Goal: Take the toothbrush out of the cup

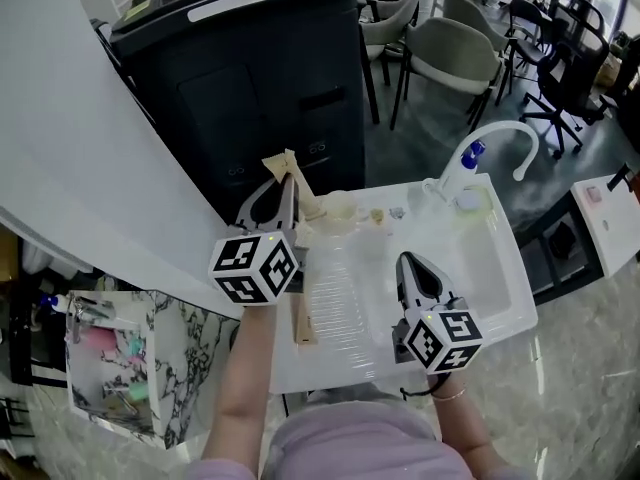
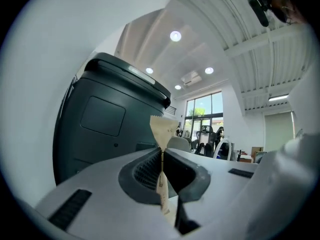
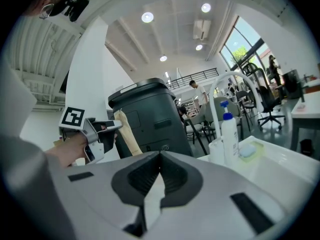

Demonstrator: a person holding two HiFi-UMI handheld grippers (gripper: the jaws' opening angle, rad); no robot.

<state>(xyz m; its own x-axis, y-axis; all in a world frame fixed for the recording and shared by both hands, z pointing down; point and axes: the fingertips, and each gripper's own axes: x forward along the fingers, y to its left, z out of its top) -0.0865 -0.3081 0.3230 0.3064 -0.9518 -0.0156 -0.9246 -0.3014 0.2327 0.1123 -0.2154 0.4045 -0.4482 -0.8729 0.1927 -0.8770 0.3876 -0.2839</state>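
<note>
The small pale things on the back ledge of the sink are too blurred in the head view to name, and the person's arms are cut off at the bottom edge. The toothbrush shows only as a long tan paper sleeve; nothing of what is inside it can be seen. The left gripper has its jaws closed tight on that sleeve, which sticks out above and below them, so the toothbrush is up in the air in front of the dark bin, clear of the sink top. The right gripper has its jaws together with nothing between them, and hangs over the ribbed draining part of the sink.

In the right gripper view a white cup stands just beside a bottle with a blue cap, at the foot of the curved tap; its inside is hidden. A pale pad lies on the sink's corner ledge. At lower left in the head view a marble-patterned box holds pink and green things too blurred to tell apart
</note>
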